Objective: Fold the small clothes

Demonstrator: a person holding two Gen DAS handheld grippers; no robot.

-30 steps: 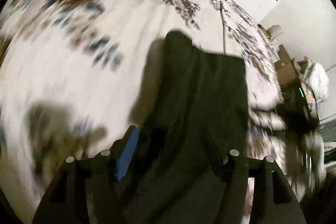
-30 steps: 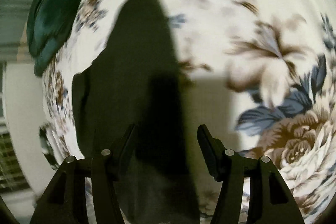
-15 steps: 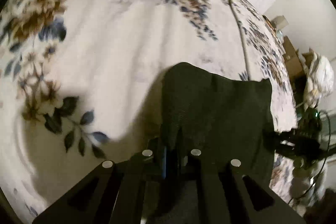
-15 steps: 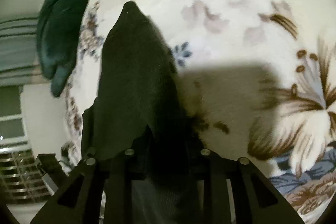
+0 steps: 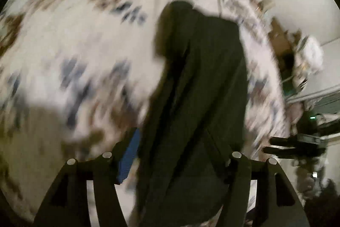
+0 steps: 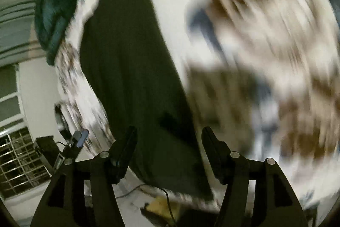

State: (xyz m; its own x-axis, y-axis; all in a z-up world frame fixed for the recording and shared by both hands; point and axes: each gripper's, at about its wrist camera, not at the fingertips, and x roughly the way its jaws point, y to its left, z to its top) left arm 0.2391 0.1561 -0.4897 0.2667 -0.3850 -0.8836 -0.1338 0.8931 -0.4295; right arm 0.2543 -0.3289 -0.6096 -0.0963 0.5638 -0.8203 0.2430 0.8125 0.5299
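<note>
Dark garment [image 5: 201, 88] lay stretched on the floral bedspread [image 5: 85, 46] in the left wrist view, running from the near edge toward the far right. The left gripper [image 5: 176, 154] had just been opening; its jaws stood apart with the cloth between them, and the blur made it impossible to tell whether a pad touched it. A snagged fold could be dragged askew.

In the right wrist view, the garment [image 6: 131, 69] lay lengthwise at left of centre, a teal cloth [image 6: 57, 7] far left. The right gripper [image 6: 170, 137] had also just been opening, jaws spread over the near hem and not pinching it. Pulling away carelessly risked rumpling that hem or tugging it off the bed's near edge.
</note>
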